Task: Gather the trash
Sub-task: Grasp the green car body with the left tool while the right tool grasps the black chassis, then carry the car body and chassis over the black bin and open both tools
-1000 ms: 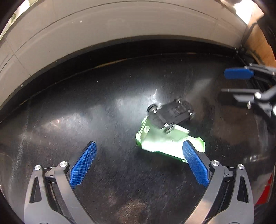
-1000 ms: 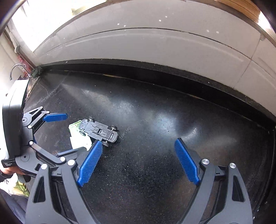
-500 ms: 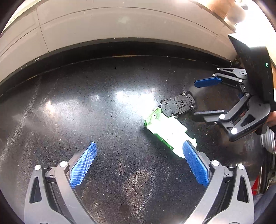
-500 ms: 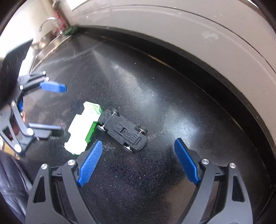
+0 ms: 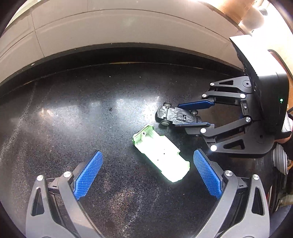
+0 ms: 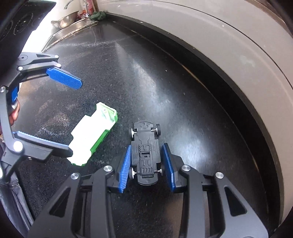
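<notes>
Left wrist view: left gripper (image 5: 146, 175) fingers spread wide, holding nothing. Green-and-white toy car shell (image 5: 161, 155) lies upside down on the black speckled desk (image 5: 73, 119), between the blue pads, its near end just beside the right-hand pad (image 5: 207, 175); contact can't be told. Right gripper (image 5: 194, 114) comes in from the right, fingers closed to the sides of the black toy car chassis (image 5: 175, 116), wheels up, just beyond the shell. Grey wall (image 5: 128, 27) behind the desk.

Right wrist view: right gripper (image 6: 146, 163) fingers narrowed around the chassis (image 6: 145, 152), pads against its sides, chassis lying on the desk (image 6: 164, 82). Shell (image 6: 91, 139) sits left of it, apart. Left gripper (image 6: 66, 117) wide apart, lower finger (image 6: 45, 144) at the shell's near end. Metal bowl (image 6: 64, 17) far back by a sink. No readable writing.
</notes>
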`<act>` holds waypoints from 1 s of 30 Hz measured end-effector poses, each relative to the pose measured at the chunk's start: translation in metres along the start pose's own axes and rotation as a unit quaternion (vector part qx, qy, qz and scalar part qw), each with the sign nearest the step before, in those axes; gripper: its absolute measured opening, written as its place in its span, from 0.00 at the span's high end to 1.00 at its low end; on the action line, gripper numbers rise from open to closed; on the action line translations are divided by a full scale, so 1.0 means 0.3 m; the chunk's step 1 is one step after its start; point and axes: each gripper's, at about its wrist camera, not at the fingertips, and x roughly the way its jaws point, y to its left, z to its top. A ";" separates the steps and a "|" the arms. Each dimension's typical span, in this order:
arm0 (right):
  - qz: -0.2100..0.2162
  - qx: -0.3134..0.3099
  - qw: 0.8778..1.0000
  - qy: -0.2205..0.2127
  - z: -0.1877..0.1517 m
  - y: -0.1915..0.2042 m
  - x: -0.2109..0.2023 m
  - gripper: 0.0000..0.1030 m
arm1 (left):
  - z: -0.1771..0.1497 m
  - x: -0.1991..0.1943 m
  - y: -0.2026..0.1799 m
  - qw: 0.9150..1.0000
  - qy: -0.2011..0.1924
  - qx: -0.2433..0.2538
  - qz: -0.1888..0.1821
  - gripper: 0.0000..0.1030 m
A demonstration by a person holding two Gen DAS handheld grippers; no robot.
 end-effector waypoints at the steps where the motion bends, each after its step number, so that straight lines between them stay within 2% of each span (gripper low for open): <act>1: -0.005 0.010 1.000 0.000 -0.012 -0.005 -0.004 0.66 | 0.005 0.015 -0.002 1.000 0.004 -0.004 0.004 0.06; 3: -0.015 0.040 0.999 -0.001 -0.063 -0.012 -0.027 0.66 | 0.011 0.047 -0.007 1.000 0.016 -0.012 0.009 0.06; 10: -0.056 0.140 0.989 0.001 -0.221 -0.030 -0.102 0.66 | 0.017 0.134 -0.077 0.996 0.020 -0.011 0.081 0.07; 12: -0.065 0.169 0.983 0.001 -0.264 -0.012 -0.127 0.67 | 0.007 0.137 -0.093 0.995 0.011 -0.001 0.098 0.15; 13: -0.067 0.181 0.981 0.001 -0.281 -0.004 -0.137 0.66 | -0.003 0.131 -0.104 0.994 0.001 0.012 0.108 0.32; 14: -0.070 0.189 0.979 -0.002 -0.300 0.009 -0.150 0.66 | -0.011 0.119 -0.116 0.994 -0.007 0.026 0.110 0.59; 15: -0.072 0.197 0.978 -0.004 -0.319 0.019 -0.165 0.66 | -0.024 0.111 -0.121 0.994 -0.006 0.033 0.105 0.66; 18: -0.076 0.221 0.972 -0.016 -0.348 0.048 -0.214 0.67 | -0.052 0.078 -0.120 0.995 -0.010 0.026 0.095 0.67; 23: -0.084 0.253 0.963 -0.040 -0.360 0.094 -0.295 0.67 | -0.098 0.008 -0.154 0.993 -0.033 0.052 0.097 0.67; 30: -0.094 0.235 0.966 -0.059 -0.308 0.193 -0.376 0.67 | -0.228 -0.172 -0.145 0.993 -0.054 0.039 0.098 0.67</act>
